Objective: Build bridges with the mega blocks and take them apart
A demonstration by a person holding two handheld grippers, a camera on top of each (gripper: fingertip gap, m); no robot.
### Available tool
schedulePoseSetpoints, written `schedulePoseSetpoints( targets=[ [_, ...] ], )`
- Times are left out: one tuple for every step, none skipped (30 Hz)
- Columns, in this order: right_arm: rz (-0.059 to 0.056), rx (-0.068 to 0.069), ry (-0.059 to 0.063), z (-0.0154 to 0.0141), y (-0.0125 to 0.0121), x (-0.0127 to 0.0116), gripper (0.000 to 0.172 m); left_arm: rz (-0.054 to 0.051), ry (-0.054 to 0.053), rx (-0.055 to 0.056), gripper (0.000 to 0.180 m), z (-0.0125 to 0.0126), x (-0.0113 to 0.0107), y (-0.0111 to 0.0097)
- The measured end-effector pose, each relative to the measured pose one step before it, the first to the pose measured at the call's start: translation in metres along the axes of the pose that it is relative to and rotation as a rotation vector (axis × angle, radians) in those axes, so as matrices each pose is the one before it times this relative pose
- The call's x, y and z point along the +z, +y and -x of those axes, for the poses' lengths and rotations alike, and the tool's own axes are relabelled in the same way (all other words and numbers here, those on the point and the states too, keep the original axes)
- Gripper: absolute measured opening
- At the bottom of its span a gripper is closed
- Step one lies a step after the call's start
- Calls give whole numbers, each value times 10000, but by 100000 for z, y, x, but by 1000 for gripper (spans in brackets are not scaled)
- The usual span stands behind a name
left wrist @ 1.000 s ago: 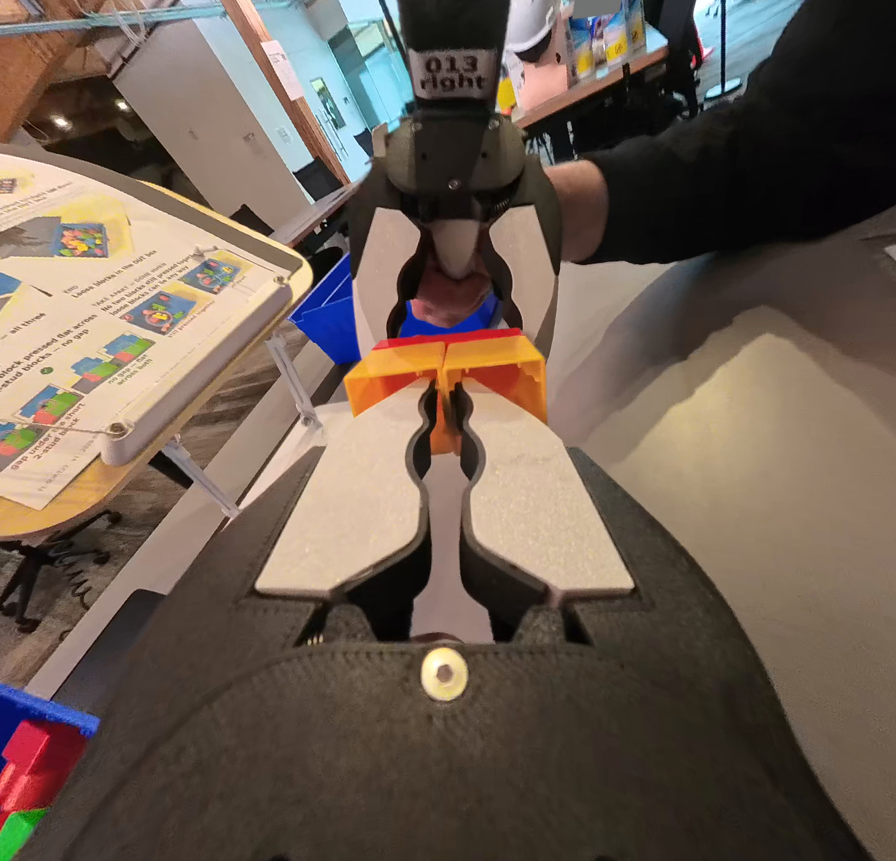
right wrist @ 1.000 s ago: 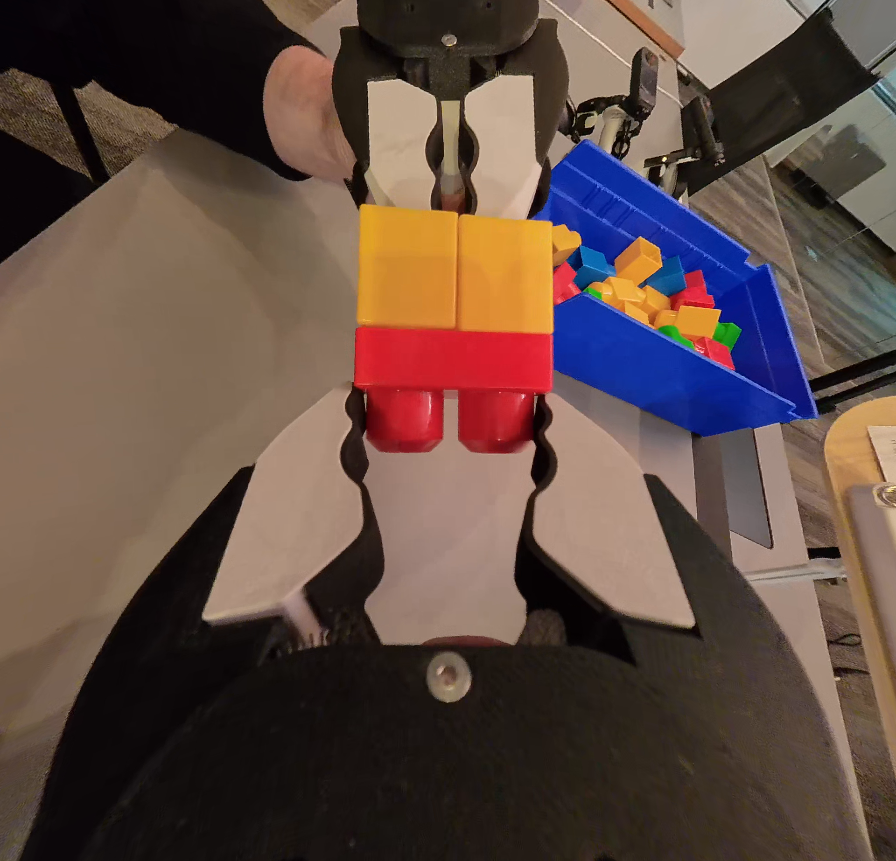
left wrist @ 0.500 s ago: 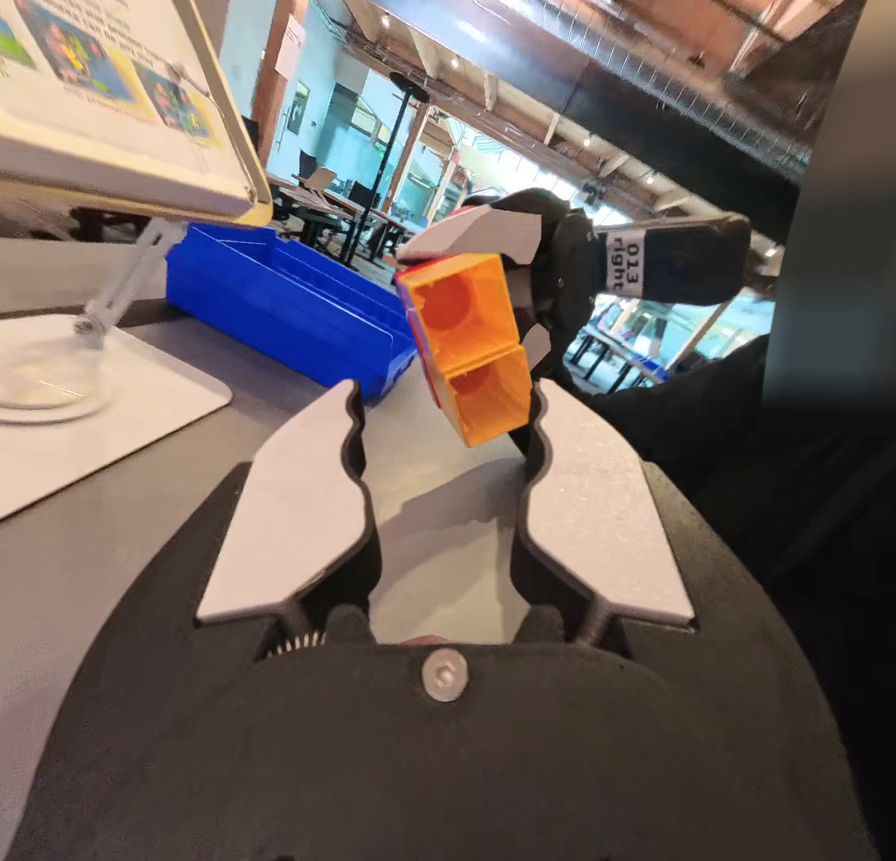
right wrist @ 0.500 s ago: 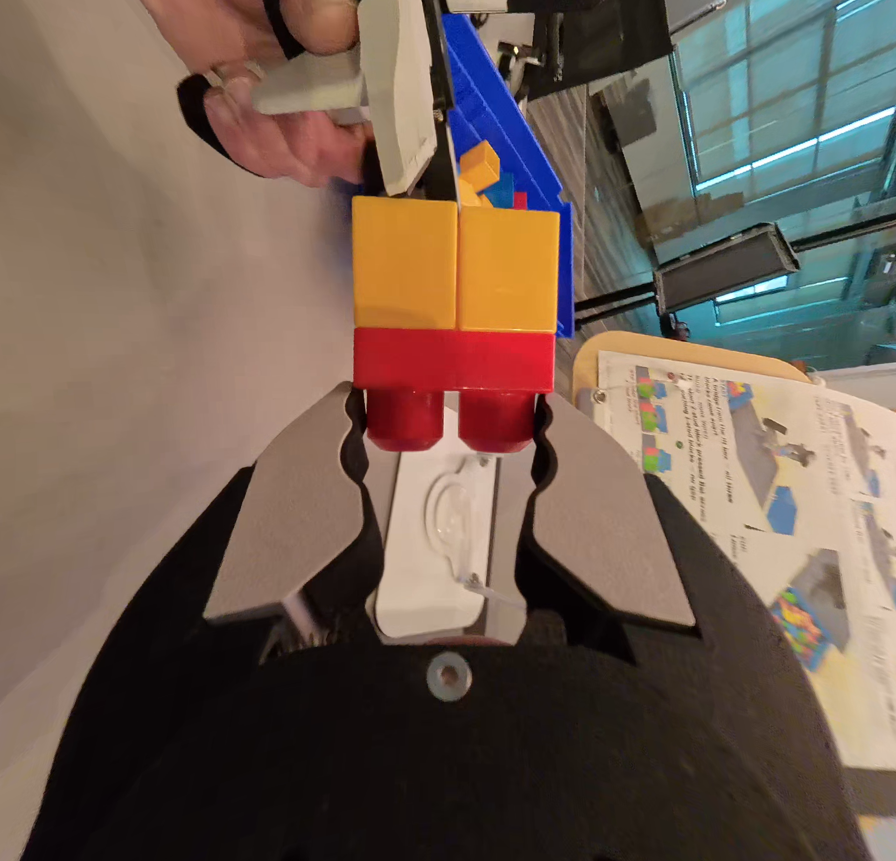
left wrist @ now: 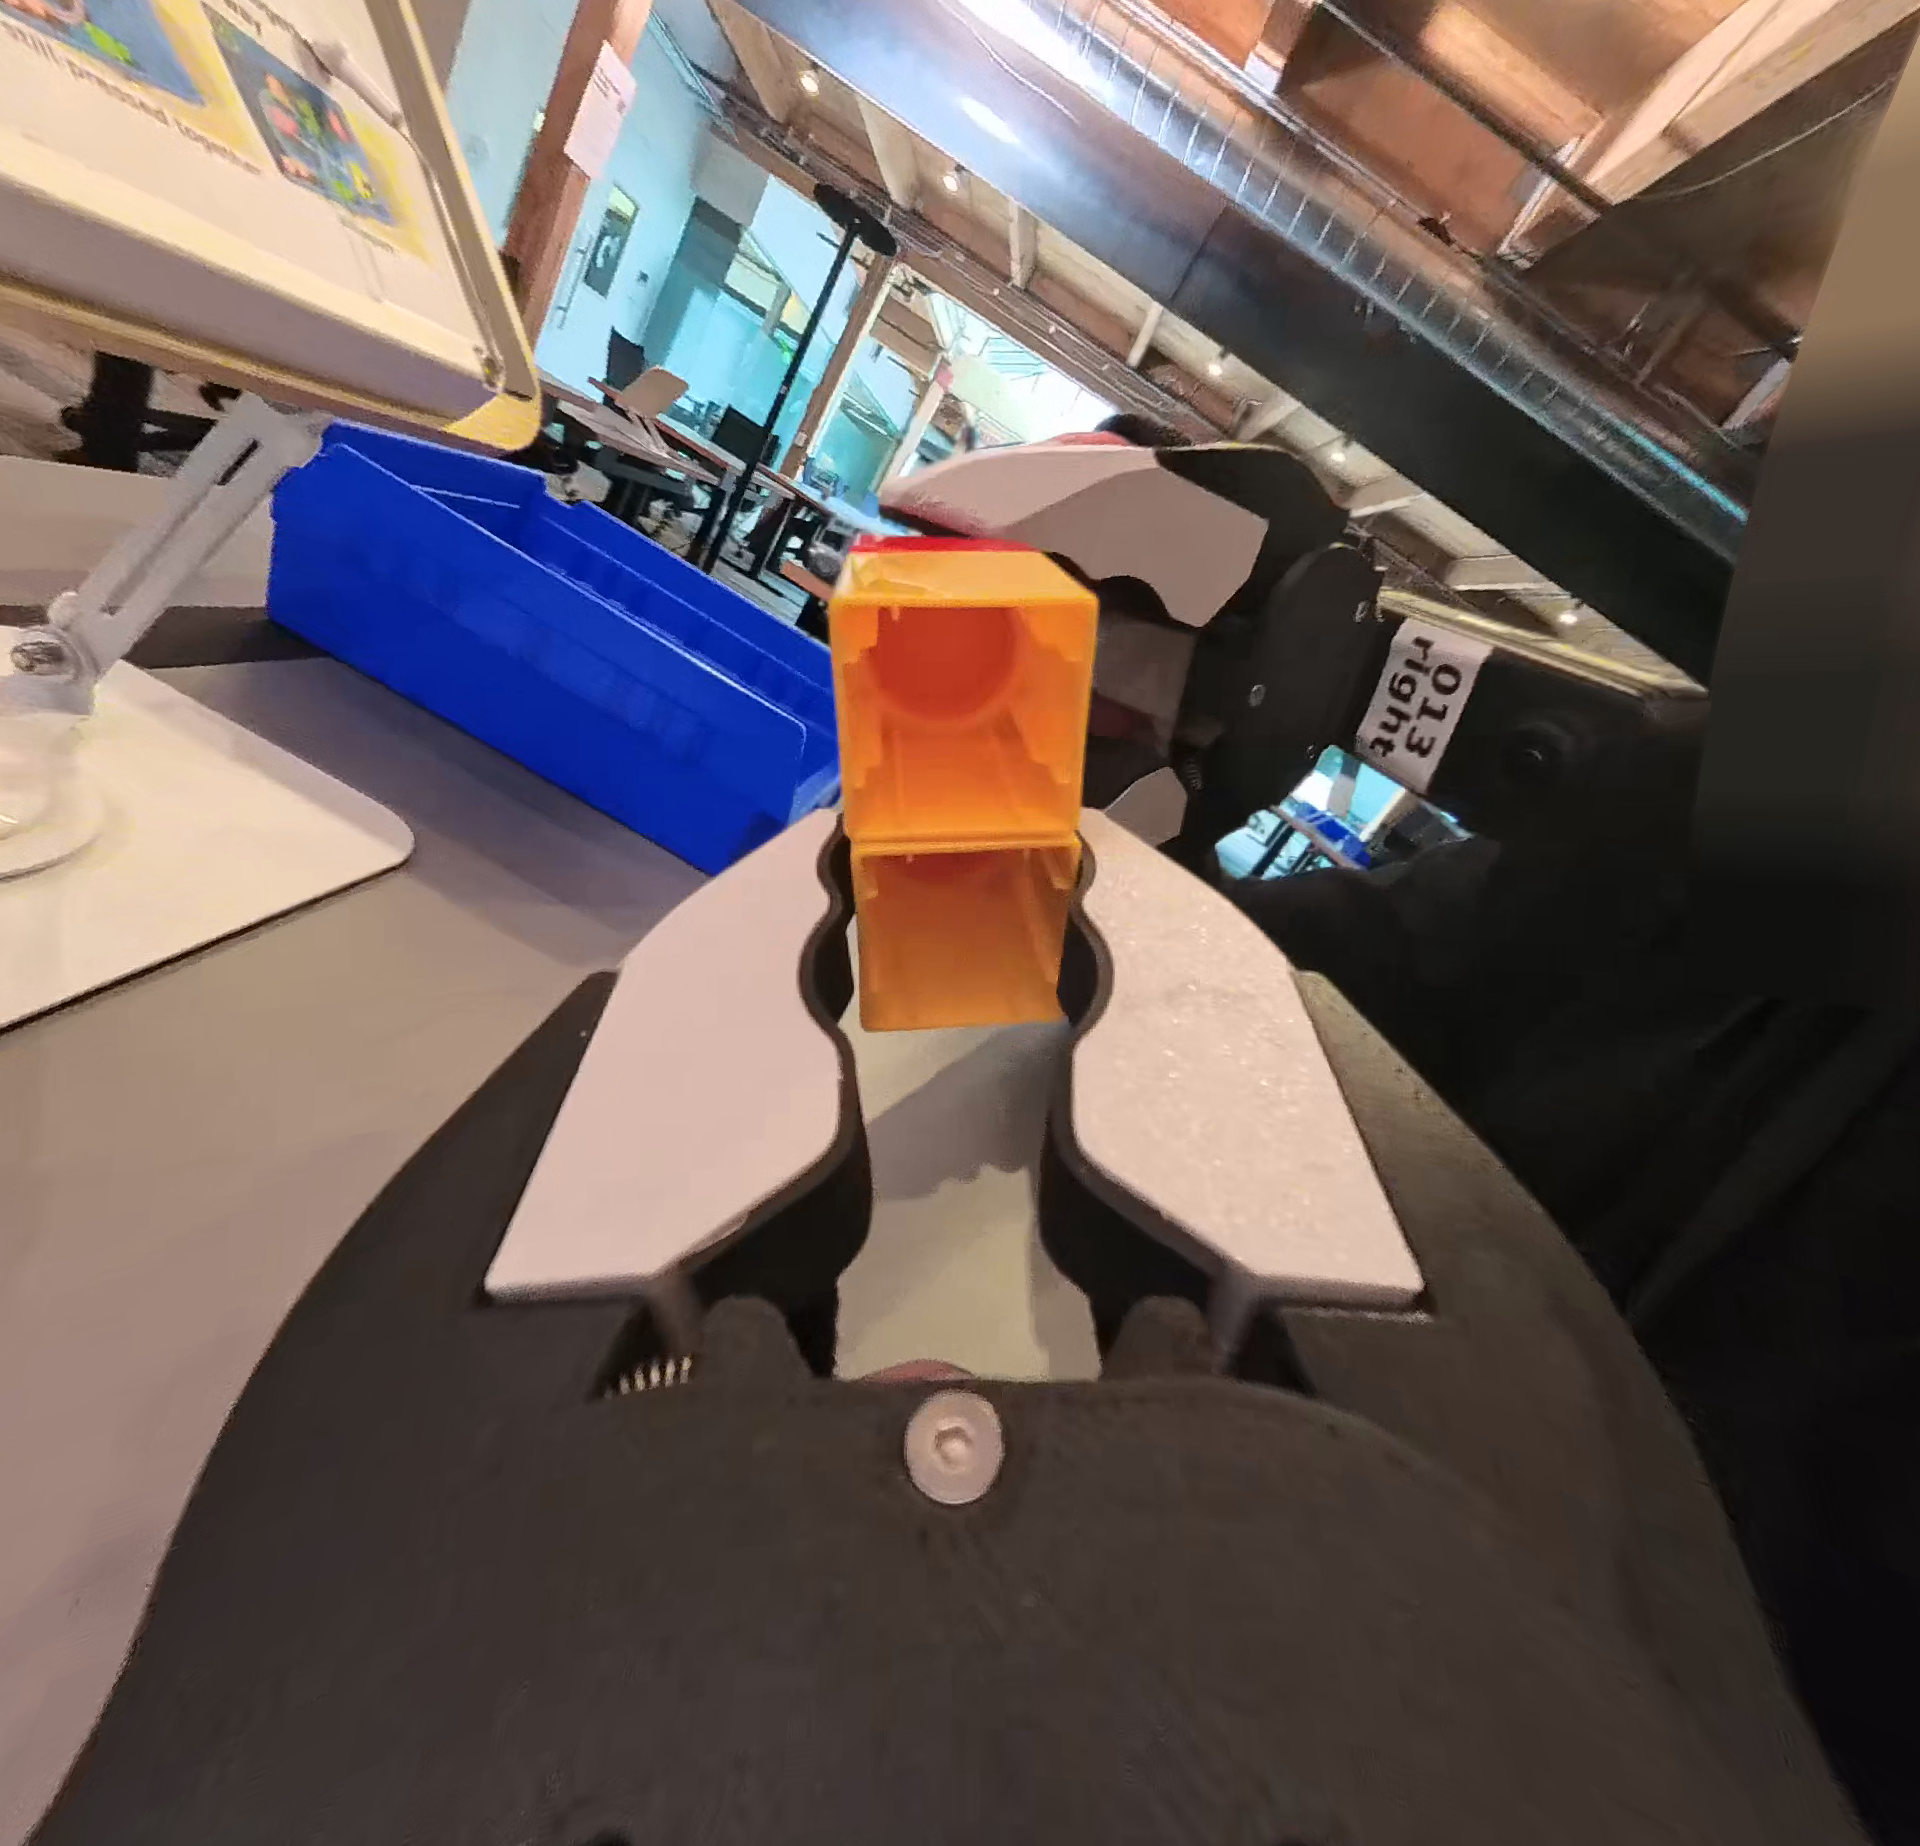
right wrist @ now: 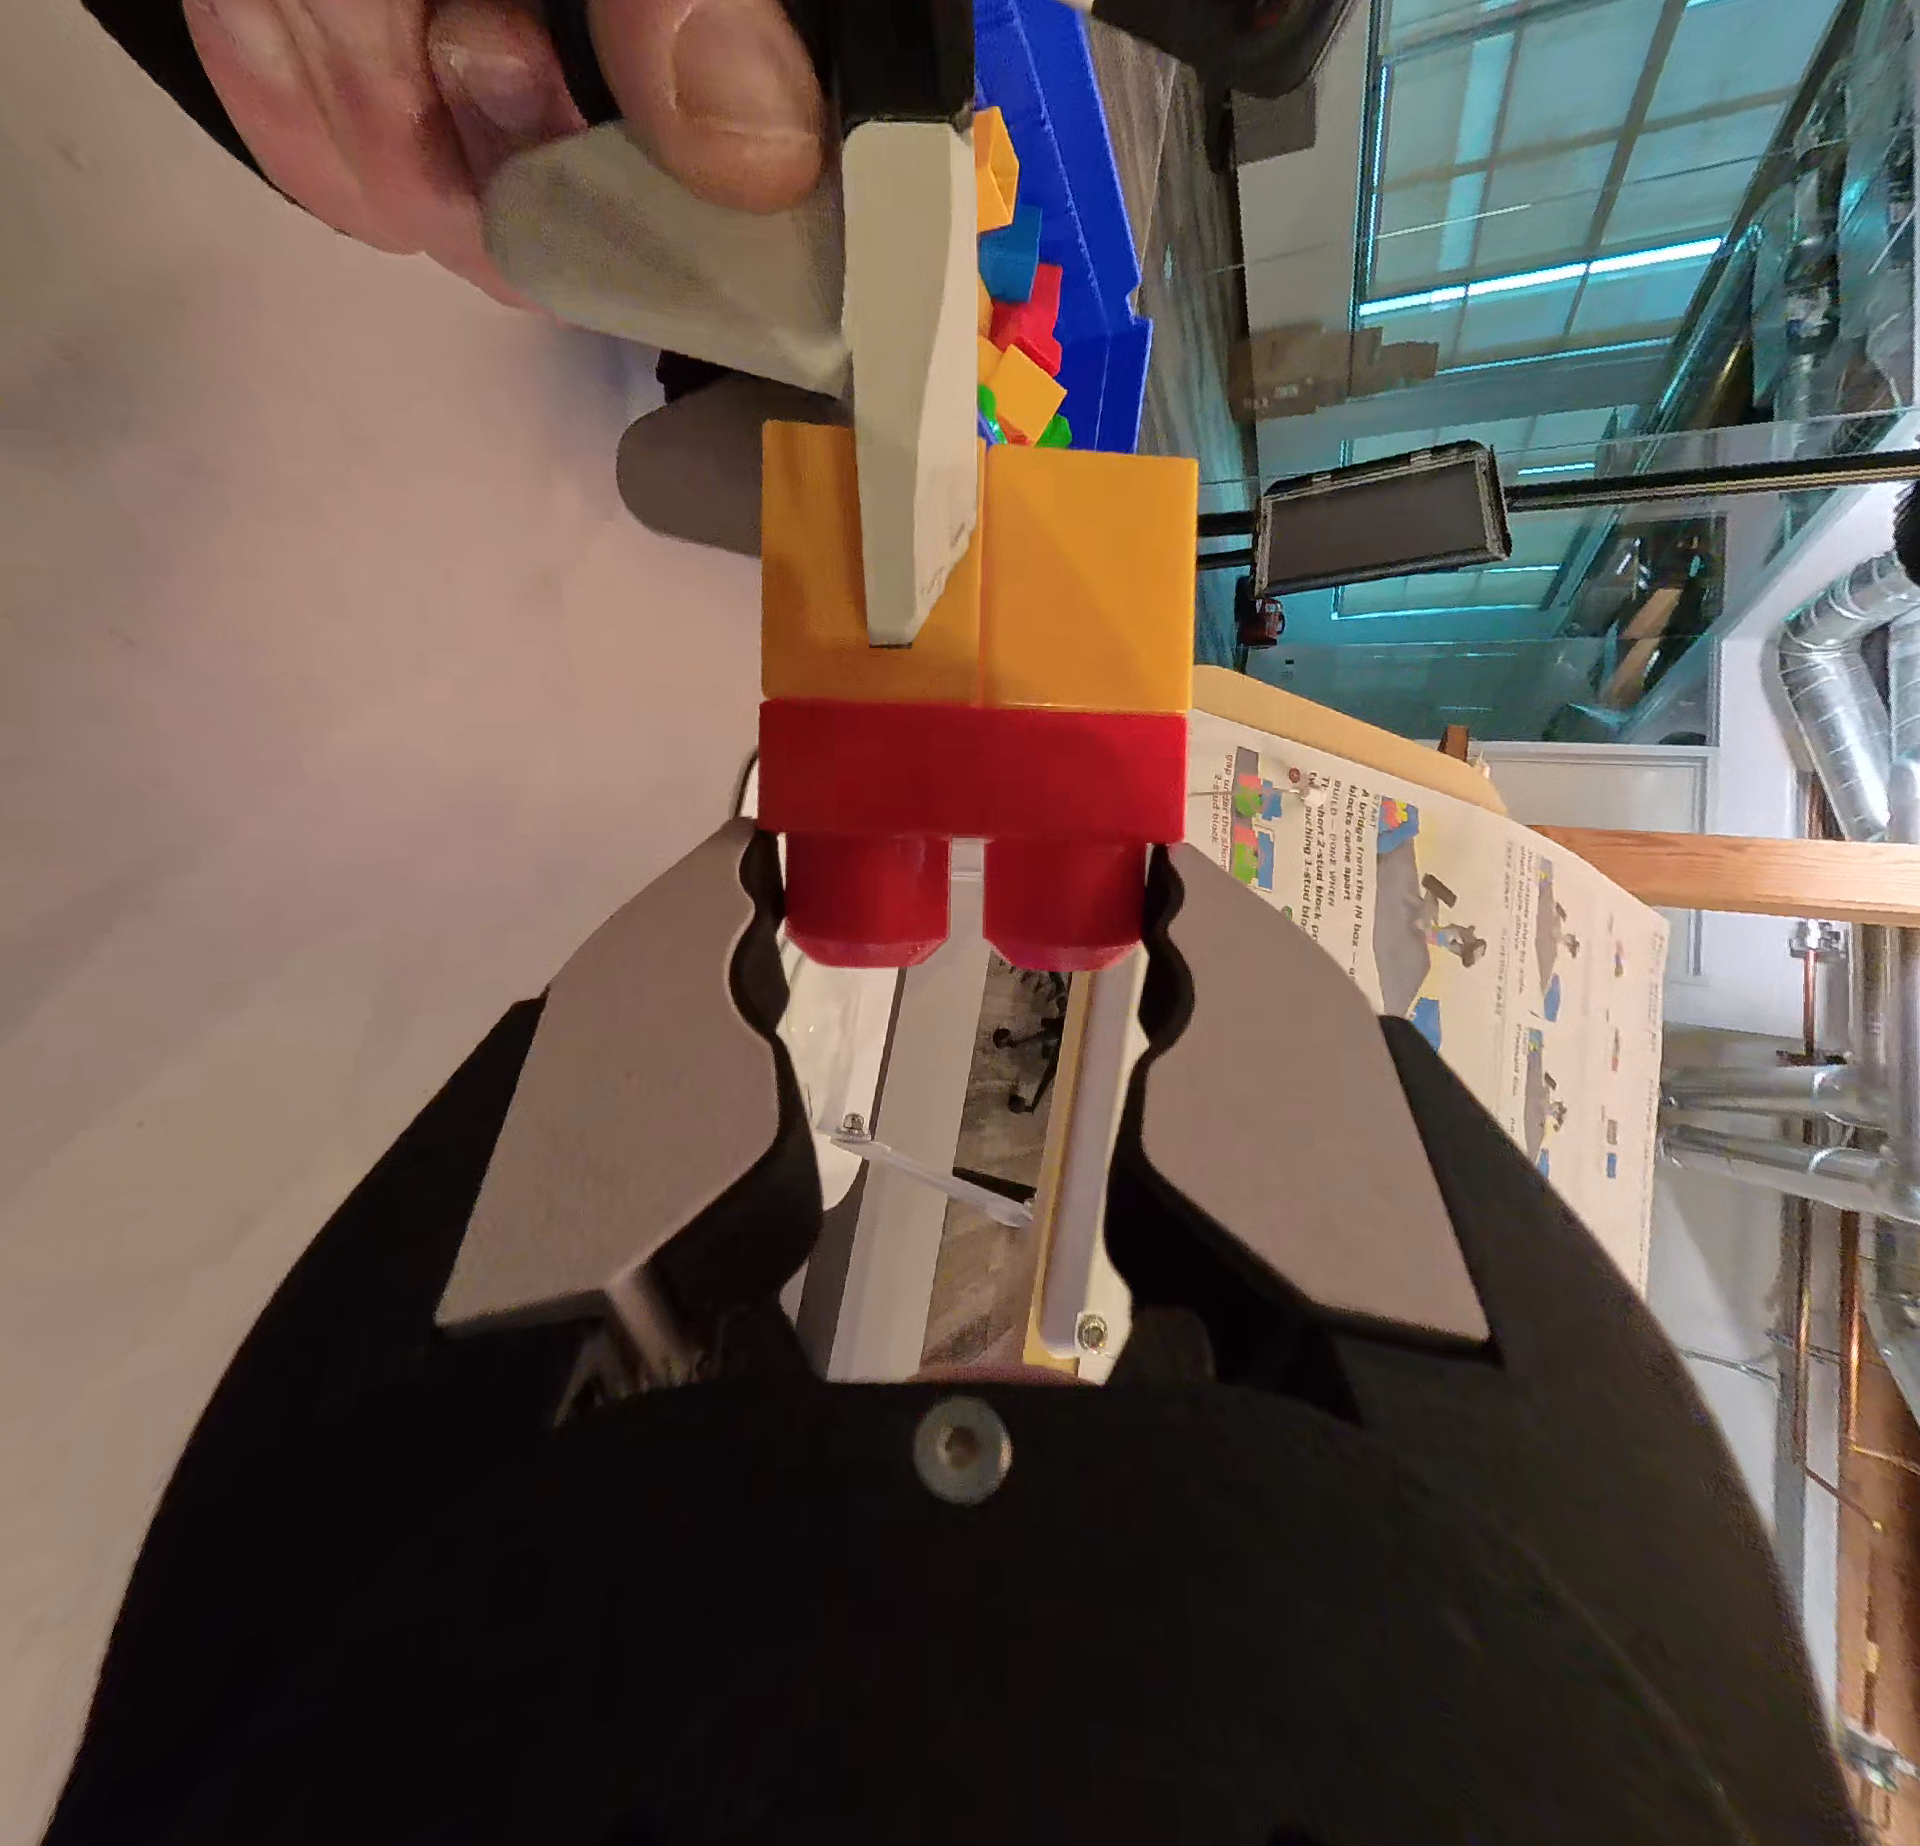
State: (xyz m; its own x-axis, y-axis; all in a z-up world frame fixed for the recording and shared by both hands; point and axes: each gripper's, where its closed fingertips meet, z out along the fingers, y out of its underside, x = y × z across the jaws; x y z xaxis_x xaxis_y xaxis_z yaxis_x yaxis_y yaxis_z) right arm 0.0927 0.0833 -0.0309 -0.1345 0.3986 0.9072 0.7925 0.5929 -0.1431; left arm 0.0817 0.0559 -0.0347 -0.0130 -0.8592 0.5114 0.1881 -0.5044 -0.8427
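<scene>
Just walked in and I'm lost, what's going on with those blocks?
A person is working a small bridge with two handheld grippers. The right gripper clamps the studs of the red block, which carries two orange blocks. The left gripper has its jaws closed around the lower orange block, seemingly to pull it off.

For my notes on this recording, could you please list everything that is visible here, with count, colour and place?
orange blocks: two, orange, side by side on the red block
red block: one, red, held in the air
bin: one, blue, on the table, holds loose blocks
instruction board: one, white, on a stand
table: one, grey
left gripper: closed on one orange block
right gripper: closed on the red block's studs
hand: one, on the left gripper
</scene>
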Motion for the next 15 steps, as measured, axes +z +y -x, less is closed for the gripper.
schedulePoseSetpoints(
  targets=[
    [-62,7,32,-46,-53,29,68,-23,-3,22,36,-31,-41,-47],
    [-249,170,67,-193,-221,-87,68,-124,108,29,36,-186,-67,-201],
    [-224,255,-6,-192,-180,-124,70,-97,27,75,35,-158,14,-140],
    [-26,258,-139,-43,131,-109,71,-9,-80,98,36,14,-3,-50],
    [-25,377,-213,-22,307,-97,80,-185,4,143,36,-78,-150,-358],
    [-177,618,-402,85,335,-169,83,-305,156,34,36,-242,-252,-571],
    [-365,764,-400,-47,248,-265,83,-303,92,44,36,-172,-277,-619],
    [-598,899,-406,-140,14,-335,83,-163,14,92,36,-58,-233,-434],
    [-797,1105,-752,195,-281,-343,80,-48,131,75,36,-182,-108,-205],
    [-914,1290,-1000,421,-545,-327,71,-59,188,90,36,-287,-10,-167],
    [-1002,1348,-792,101,-806,-271,59,-84,-36,134,36,-28,-4,-176],
    [-1006,1259,-709,59,-929,-164,48,12,-48,109,36,31,26,-70],
    [-676,981,-801,421,-562,91,48,53,28,105,36,-40,68,17],
    [-172,605,-264,-136,91,304,48,-18,11,128,36,-63,64,-32],
    [-128,299,213,-584,164,289,48,-56,28,128,36,-119,65,-66]
  ],
)
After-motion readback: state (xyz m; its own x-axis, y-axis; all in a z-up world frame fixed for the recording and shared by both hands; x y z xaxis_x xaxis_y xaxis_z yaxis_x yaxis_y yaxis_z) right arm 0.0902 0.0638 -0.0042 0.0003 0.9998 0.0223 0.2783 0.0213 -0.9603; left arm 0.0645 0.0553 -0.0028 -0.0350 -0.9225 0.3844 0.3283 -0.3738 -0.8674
